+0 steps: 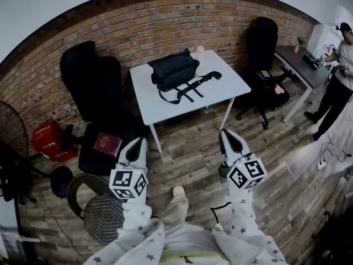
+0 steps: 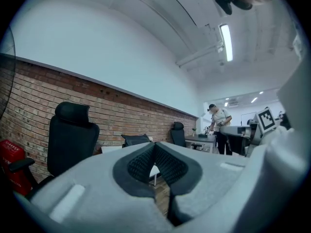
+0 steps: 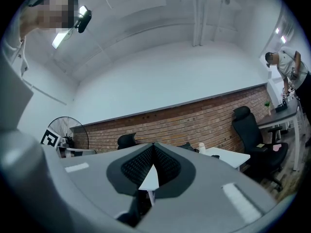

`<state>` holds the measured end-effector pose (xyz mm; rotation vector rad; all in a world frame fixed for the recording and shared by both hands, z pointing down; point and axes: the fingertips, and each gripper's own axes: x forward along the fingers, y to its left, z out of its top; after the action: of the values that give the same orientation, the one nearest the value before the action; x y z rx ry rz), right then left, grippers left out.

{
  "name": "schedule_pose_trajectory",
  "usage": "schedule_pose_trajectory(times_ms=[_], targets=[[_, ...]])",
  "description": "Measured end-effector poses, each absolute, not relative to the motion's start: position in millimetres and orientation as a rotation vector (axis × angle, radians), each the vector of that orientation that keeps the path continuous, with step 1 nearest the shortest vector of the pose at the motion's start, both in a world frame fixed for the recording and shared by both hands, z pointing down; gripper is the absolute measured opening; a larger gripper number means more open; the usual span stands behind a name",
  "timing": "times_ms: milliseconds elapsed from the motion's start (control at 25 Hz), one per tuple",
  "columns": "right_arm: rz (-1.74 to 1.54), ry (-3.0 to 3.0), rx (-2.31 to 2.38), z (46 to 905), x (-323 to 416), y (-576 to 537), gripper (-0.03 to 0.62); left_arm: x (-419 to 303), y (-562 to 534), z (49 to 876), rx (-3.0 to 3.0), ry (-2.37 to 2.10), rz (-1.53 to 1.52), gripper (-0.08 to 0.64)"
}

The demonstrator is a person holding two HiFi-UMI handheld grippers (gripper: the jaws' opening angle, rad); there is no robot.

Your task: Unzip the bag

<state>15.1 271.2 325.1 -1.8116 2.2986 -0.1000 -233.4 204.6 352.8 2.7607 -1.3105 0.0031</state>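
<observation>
Bag [image 1: 174, 70] lies on table [image 1: 157, 109], well beyond the fingers [image 1: 135, 150].

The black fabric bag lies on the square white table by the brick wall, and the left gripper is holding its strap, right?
No: the left gripper holds nothing. The head view shows it short of the square white table, fingers shut, while the black fabric bag lies there untouched.

The bag [image 1: 174, 69] lies on the table [image 1: 160, 109] at the upper centre of the head view. One chair [image 1: 94, 84] stands left of the table, a second chair [image 1: 262, 40] right of it. Lower in the frame, well apart from the table, the left gripper [image 1: 140, 142] and right gripper [image 1: 225, 133] sit side by side.
</observation>
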Motion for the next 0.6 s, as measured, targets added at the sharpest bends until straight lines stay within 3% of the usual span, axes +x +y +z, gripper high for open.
schedule_pose_trajectory(times_ms=[600], targets=[[-0.127, 2.314, -1.806, 324, 55, 121, 0.008, -193, 59, 353, 2.708, -1.334, 0.0, -0.002]])
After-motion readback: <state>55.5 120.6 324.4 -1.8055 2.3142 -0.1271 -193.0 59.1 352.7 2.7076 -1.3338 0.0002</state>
